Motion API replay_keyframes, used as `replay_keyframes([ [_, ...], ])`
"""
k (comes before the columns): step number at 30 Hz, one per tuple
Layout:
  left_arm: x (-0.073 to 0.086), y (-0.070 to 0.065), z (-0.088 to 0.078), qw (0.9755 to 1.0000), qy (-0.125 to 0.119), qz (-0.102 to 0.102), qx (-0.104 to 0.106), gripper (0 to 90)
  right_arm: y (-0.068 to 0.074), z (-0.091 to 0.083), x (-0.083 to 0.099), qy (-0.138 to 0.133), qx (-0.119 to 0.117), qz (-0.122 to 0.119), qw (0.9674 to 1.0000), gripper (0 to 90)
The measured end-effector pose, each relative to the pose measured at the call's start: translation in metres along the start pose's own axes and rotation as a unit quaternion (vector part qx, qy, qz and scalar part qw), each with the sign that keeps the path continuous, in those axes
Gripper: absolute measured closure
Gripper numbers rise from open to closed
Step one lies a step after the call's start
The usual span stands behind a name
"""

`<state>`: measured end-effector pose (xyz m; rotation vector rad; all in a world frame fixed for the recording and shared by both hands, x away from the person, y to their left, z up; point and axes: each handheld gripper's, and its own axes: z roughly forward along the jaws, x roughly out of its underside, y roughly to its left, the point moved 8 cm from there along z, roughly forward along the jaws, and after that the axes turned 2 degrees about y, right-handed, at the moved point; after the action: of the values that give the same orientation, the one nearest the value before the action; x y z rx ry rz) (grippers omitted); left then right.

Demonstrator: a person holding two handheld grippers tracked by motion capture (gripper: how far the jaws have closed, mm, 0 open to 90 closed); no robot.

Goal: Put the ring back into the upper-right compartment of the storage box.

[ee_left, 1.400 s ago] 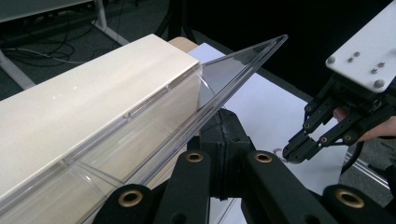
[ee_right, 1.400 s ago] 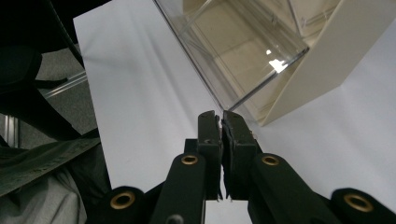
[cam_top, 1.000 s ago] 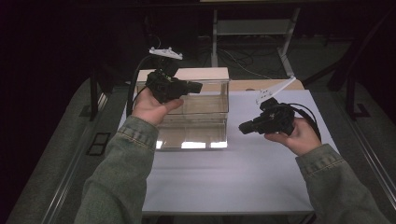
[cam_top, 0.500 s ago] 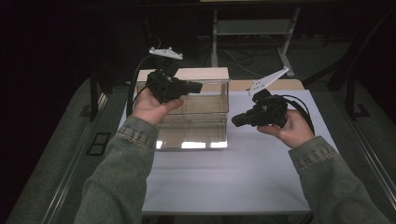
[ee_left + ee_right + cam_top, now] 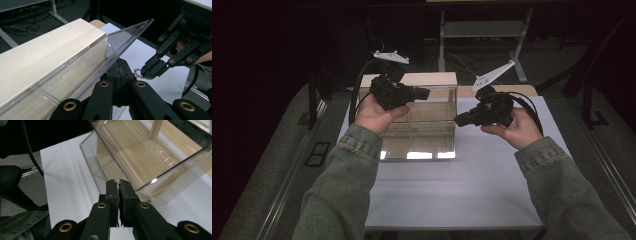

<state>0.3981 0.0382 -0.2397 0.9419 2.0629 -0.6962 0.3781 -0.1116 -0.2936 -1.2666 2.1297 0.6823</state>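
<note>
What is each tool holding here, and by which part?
The right tool is shut on a small beaded string, pinched at one end between its tips, the rest curling out. The left tool looks shut with nothing visible between its jaws.

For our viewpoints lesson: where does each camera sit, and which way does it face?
High view: above the person's side, facing down on table and clear box; both forearms show.
Left gripper view: rides the left tool, faces box edge and right tool.
Right gripper view: rides right tool, looks down into box.
Shared: all three show the box.
</note>
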Motion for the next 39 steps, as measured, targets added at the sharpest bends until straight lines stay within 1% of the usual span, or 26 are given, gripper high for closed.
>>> replay_keyframes([
  [3,0.0,0.0,0.0,1.0,0.0,0.0,-0.001,89.2,-0.001,0.001,-0.005,-0.001,0.0,-0.001,1.0,86.1],
  [9,0.0,0.0,0.0,1.0,0.0,-0.001,0.0,89.2,-0.005,0.005,-0.014,-0.006,0.009,0.002,0.9999,86.1],
  [12,0.0,0.0,0.0,1.0,0.001,0.0,0.0,89.1,-0.008,0.008,-0.019,-0.012,0.015,0.004,0.9998,86.1],
  [13,0.0,0.0,0.0,1.0,0.002,0.0,0.0,89.2,-0.01,0.009,-0.02,-0.015,0.019,0.0,0.9997,86.1],
  [17,0.0,0.0,0.0,1.0,0.0,0.0,0.0,89.2,-0.015,0.013,-0.022,-0.02,0.024,0.009,0.9995,86.1],
  [18,0.0,0.0,0.0,1.0,-0.001,0.0,0.001,89.2,-0.016,0.014,-0.022,-0.022,0.025,0.008,0.9994,86.1],
  [23,0.0,0.0,0.0,1.0,-0.001,0.001,0.0,89.2,-0.019,0.02,-0.024,-0.025,0.019,0.014,0.9994,86.0],
  [27,0.0,0.0,0.0,1.0,-0.001,0.001,0.001,89.2,-0.017,0.022,-0.025,-0.026,0.016,0.016,0.9994,85.1],
  [29,0.0,0.0,0.0,1.0,-0.001,0.001,0.001,89.1,-0.017,0.022,-0.026,-0.029,0.02,0.012,0.9993,81.5],
  [30,0.0,0.0,0.0,1.0,-0.001,0.001,0.001,89.2,-0.016,0.022,-0.026,-0.029,0.018,0.015,0.9993,80.4],
  [32,0.0,0.0,0.0,1.0,0.001,0.001,0.001,89.2,-0.015,0.02,-0.026,-0.03,0.019,0.016,0.9993,79.7],
  [33,0.0,0.0,0.0,1.0,0.0,0.001,0.001,89.2,-0.016,0.02,-0.026,-0.033,0.02,0.01,0.9992,79.2],
  [34,0.0,0.0,0.0,1.0,0.0,0.001,0.001,89.2,-0.014,0.018,-0.025,-0.03,0.017,0.019,0.9992,78.2],
  [35,0.0,0.0,0.0,1.0,0.0,0.001,0.001,89.2,-0.013,0.017,-0.025,-0.033,0.015,0.018,0.9992,76.6],
  [37,0.0,0.0,0.0,1.0,-0.001,0.001,0.001,89.2,-0.013,0.015,-0.023,-0.033,0.016,0.021,0.9991,70.4],
  [39,0.0,-0.001,0.001,1.0,0.0,0.001,0.001,89.2,-0.012,0.013,-0.02,-0.036,0.013,0.024,0.999,63.6],
])
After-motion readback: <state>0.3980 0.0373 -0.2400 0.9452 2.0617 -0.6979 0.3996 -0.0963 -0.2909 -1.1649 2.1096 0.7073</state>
